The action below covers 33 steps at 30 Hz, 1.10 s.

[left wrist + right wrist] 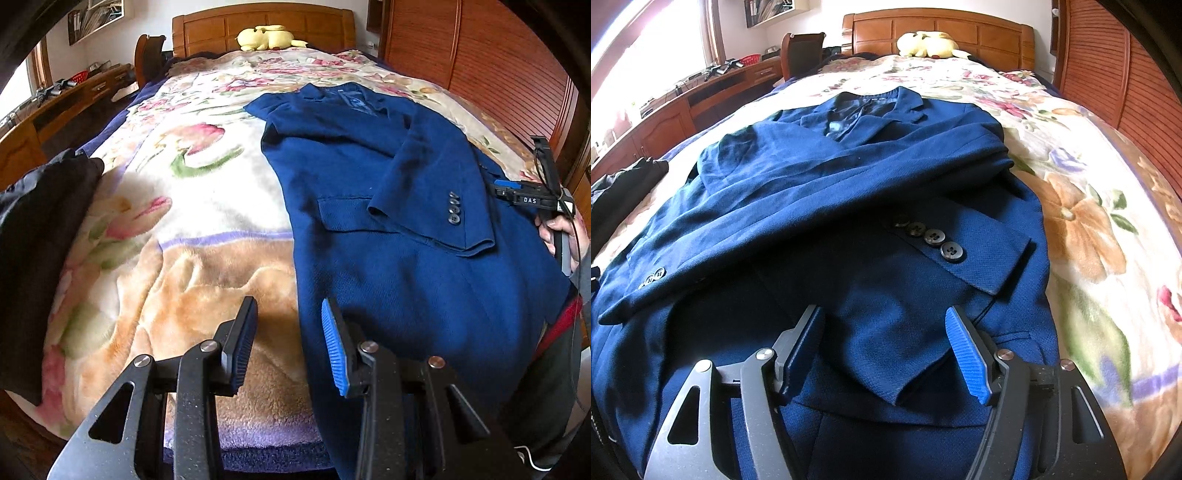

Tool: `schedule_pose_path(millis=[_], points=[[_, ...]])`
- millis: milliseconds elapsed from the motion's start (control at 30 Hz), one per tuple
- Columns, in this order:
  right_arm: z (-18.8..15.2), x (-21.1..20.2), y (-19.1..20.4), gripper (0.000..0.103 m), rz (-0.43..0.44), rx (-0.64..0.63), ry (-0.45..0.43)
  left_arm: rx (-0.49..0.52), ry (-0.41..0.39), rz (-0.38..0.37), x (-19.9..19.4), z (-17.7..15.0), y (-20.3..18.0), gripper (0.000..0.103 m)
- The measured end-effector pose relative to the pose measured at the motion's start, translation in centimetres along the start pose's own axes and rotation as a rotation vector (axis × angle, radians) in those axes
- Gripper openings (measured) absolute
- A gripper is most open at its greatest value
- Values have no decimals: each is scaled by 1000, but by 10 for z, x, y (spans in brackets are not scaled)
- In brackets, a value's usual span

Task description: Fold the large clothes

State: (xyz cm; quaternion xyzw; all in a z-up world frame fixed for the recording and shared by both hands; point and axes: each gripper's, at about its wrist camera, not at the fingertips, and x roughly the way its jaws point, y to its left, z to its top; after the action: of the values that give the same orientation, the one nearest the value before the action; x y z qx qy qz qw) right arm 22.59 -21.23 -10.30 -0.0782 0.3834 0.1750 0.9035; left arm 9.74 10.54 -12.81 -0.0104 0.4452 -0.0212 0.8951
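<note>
Jacket: a blue jacket (820,192) lies flat, front up, on the bed, collar toward the headboard, hem toward the near edge.
Sleeves: both are folded across the chest; one cuff with four dark buttons (929,236) lies toward the right, the other cuff (650,280) toward the left.
Left gripper: the left gripper (290,343) hangs over the near edge of the bed, fingers spread with nothing between them, one finger above the blanket and the other above the jacket's edge.
Right gripper: the right gripper (886,350) is above the jacket's lower front, fingers spread wide and empty.
Blanket: a floral blanket (192,206) covers the bed under the jacket.
Dark garment: a black garment (40,229) lies at the bed's left edge, well apart from the jacket.
Plush toy: a yellow plush toy (929,44) rests against the wooden headboard (942,27).
</note>
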Motion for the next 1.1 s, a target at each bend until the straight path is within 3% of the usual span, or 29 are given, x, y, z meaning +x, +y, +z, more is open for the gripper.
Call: schedule_pose_path(millis=[233, 400, 633, 800, 1100], points=[[3, 0, 6, 74, -32, -27, 14, -22, -5, -37, -10, -5, 1, 37], [-1, -22, 10, 74, -55, -30, 62, -32, -17, -75, -23, -10, -1, 37], [-41, -90, 2, 74, -110, -51, 52, -27, -8, -110, -26, -20, -10, 37], [-70, -127, -15, 74, -140, 4, 64, -39, 1, -118, -18, -26, -13, 37], [-90, -146, -21, 73, -121, 31, 111, -37, 7, -115, -16, -26, -14, 37]])
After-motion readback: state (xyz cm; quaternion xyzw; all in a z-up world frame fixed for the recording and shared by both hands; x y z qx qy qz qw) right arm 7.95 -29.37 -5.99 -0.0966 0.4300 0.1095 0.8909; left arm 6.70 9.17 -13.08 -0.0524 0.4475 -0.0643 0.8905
